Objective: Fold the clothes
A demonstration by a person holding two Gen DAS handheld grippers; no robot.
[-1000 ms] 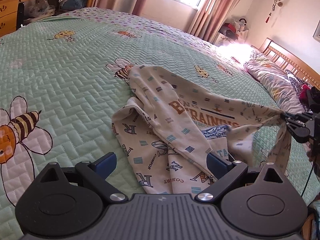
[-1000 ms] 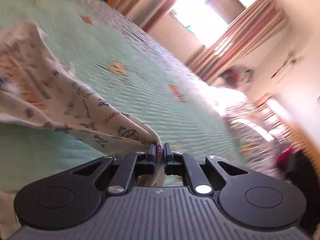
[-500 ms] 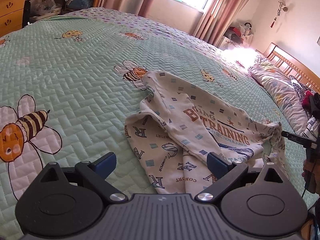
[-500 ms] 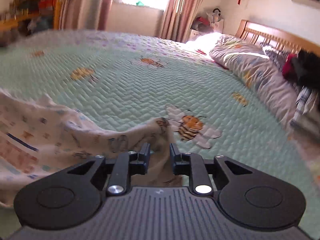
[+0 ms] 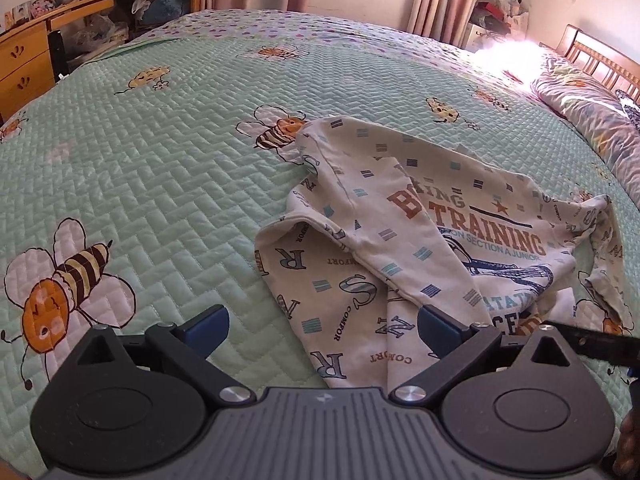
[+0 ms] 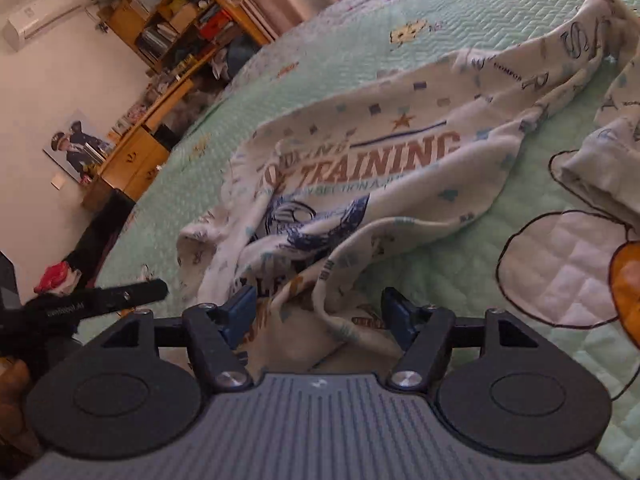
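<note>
A white printed garment (image 5: 440, 220) with "TRAINING" lettering lies crumpled on the green bee-patterned bedspread (image 5: 160, 160). My left gripper (image 5: 324, 328) hovers open over its near edge; the cloth reaches the right blue pad, the left pad stands over bare quilt. In the right wrist view the garment (image 6: 380, 160) spreads out ahead. My right gripper (image 6: 320, 314) has its jaws opening, and a loose fold of cloth lies between the pads without being pressed. A black finger of the other gripper shows at each view's edge (image 5: 592, 344) (image 6: 100, 300).
A pillow (image 5: 592, 120) and wooden headboard (image 5: 600, 56) lie at the far right of the bed. A wooden desk with drawers (image 5: 24, 68) and cluttered shelves (image 6: 180, 12) stand beyond the bed's left side. Curtains and a bright window are at the back.
The right gripper has opened and let go of the garment's corner, rolling and dropping toward the bed. The lifted cloth has fallen onto the bedspread. The left gripper has shifted slightly.
</note>
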